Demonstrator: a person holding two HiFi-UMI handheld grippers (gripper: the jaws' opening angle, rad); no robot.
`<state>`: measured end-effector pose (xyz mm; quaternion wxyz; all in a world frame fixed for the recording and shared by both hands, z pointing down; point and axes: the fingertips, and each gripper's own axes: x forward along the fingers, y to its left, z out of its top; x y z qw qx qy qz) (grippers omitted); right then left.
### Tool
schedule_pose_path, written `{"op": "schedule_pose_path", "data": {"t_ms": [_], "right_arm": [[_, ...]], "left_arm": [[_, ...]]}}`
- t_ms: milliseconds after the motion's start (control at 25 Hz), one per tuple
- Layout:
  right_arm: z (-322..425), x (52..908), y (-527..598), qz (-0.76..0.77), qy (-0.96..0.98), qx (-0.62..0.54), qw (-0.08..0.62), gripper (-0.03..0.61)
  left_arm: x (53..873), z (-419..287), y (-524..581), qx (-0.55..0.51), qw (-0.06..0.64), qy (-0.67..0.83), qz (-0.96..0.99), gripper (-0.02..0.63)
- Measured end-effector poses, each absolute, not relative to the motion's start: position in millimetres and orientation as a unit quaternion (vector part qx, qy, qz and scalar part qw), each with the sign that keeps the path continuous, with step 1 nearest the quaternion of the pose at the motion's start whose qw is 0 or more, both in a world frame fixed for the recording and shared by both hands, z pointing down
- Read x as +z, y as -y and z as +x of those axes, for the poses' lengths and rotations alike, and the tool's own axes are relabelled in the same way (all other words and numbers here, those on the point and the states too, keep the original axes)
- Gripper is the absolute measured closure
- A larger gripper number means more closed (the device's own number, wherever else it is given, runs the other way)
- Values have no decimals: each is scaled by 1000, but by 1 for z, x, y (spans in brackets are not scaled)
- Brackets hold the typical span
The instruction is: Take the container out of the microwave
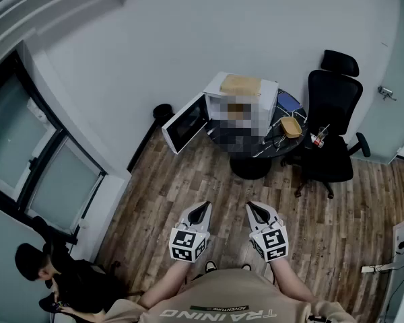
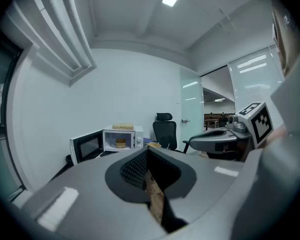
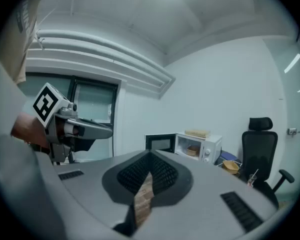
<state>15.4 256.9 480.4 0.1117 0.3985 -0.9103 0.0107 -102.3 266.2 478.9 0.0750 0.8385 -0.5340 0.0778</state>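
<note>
Two grippers are held low and side by side over the wooden floor [image 1: 155, 200], just in front of the person carrying them and well apart from the microwave [image 1: 268, 103]. The left gripper [image 1: 202, 210] has its jaws pressed together at the tips, with only a thin sliver of floor showing behind them in the left gripper view, and nothing sits between them. The right gripper [image 1: 256, 210] is the same: its jaws meet at the tips and hold nothing. Both point toward the far wall, where the microwave stands.

The white microwave rests on a dark round worktop [image 1: 277, 147], and its door [image 1: 184, 125] is swung wide open to the left. The container [image 2: 120, 143], a tan bowl-like vessel, sits inside the lit cavity on the microwave's floor. It can be seen in both gripper views, while a mosaic patch covers the cavity in the head view. A flat tan piece [image 1: 240, 84] lies on top of the microwave.

Just to the right of the microwave, a small yellowish bowl [image 1: 291, 128] sits on the same worktop. A black office chair [image 1: 331, 113] with a headrest stands beside the worktop on that side. At the lower left of the head view, another person [image 1: 60, 284] in dark clothing sits near the glass partition, far from both grippers.
</note>
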Motion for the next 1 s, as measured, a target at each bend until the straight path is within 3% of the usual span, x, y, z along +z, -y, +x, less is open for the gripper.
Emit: {"op": "schedule_pose_path", "data": {"t_ms": [560, 1000], "right_arm": [[5, 472, -244, 431, 898, 4, 92, 571], [2, 487, -219, 493, 865, 57, 75, 571]], "left_arm": [[472, -119, -253, 81, 52, 519, 849, 606], [505, -154, -234, 87, 90, 510, 851, 606]]}}
